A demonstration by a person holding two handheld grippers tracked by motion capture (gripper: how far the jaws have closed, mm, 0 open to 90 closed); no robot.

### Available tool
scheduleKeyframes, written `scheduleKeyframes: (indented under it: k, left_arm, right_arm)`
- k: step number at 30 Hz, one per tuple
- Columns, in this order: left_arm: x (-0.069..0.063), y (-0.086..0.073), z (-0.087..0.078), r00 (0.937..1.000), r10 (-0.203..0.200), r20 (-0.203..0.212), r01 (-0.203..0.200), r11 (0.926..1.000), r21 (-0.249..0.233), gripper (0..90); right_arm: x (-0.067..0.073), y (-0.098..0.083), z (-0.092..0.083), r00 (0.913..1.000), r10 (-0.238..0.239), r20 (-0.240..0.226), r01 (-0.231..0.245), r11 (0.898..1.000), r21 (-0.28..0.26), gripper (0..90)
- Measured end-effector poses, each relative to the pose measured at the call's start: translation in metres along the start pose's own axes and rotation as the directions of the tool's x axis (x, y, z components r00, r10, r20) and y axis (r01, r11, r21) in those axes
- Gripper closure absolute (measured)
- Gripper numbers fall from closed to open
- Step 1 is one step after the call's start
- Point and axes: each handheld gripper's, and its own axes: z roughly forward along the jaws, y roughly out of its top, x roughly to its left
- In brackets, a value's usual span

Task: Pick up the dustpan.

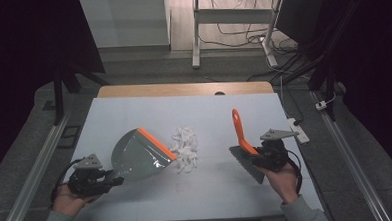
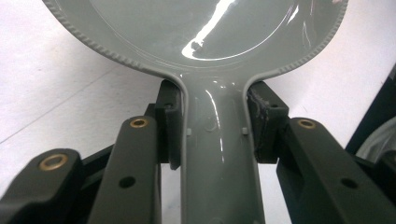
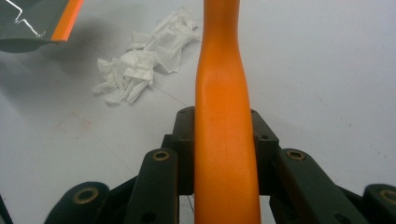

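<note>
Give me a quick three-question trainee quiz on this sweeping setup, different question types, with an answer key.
1. True or false: the left gripper is shut on the dustpan handle.
2. What does the right gripper hold? A) sponge B) brush C) cup
3. Fill in: the paper scraps lie between the dustpan's orange ____ and the brush.

Key: 1 true; 2 B; 3 lip

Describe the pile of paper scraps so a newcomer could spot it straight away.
Start at the white table and look to its middle. Between the grey dustpan with the orange lip and the orange-handled brush lies the pile of crumpled white paper scraps. It is the only loose, crinkled thing there, held by neither gripper.
</note>
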Motion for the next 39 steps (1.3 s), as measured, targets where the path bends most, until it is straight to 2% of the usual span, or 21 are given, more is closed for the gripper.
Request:
scheduleKeyframes:
  k: [9,16,18,21,24,31,33,39]
  left_arm:
    - [-0.007,-0.002,0.002,0.9992,0.036,0.015,-0.036,0.9990,0.027,61.7]
    - [-0.010,-0.007,0.005,0.9980,0.060,0.021,-0.062,0.9954,0.073,61.6]
    - [-0.012,-0.008,0.007,0.9982,0.057,0.019,-0.058,0.9946,0.086,61.6]
    - [-0.014,-0.008,0.010,0.9974,0.071,0.013,-0.072,0.9917,0.107,61.6]
    - [-0.017,-0.008,0.015,0.9938,0.104,0.038,-0.109,0.9844,0.139,61.6]
    - [-0.019,-0.007,0.022,0.9930,0.109,0.045,-0.115,0.9810,0.156,61.6]
    - [-0.020,-0.007,0.023,0.9916,0.122,0.042,-0.128,0.9763,0.175,61.6]
    - [-0.018,-0.008,0.025,0.9927,0.116,0.032,-0.120,0.9747,0.189,61.6]
  right_arm:
    - [0.001,0.000,0.001,1.0000,-0.001,-0.001,0.001,1.000,0.003,70.3]
    - [0.002,0.000,0.002,1.0000,-0.003,0.000,0.003,1.000,0.002,70.3]
    - [0.002,0.001,0.003,1.0000,-0.003,-0.002,0.003,1.000,0.003,70.3]
    - [0.002,0.001,0.004,1.0000,-0.007,-0.005,0.007,1.000,0.003,70.3]
    - [0.003,0.001,0.005,1.0000,-0.006,-0.005,0.006,1.000,0.005,70.4]
    - [0.002,0.002,0.004,1.0000,-0.008,-0.003,0.008,1.000,0.001,70.3]
    - [0.002,0.001,0.004,1.0000,-0.009,-0.004,0.009,1.000,0.001,70.3]
    - [0.002,0.001,0.006,1.0000,-0.008,-0.004,0.008,1.000,0.007,70.3]
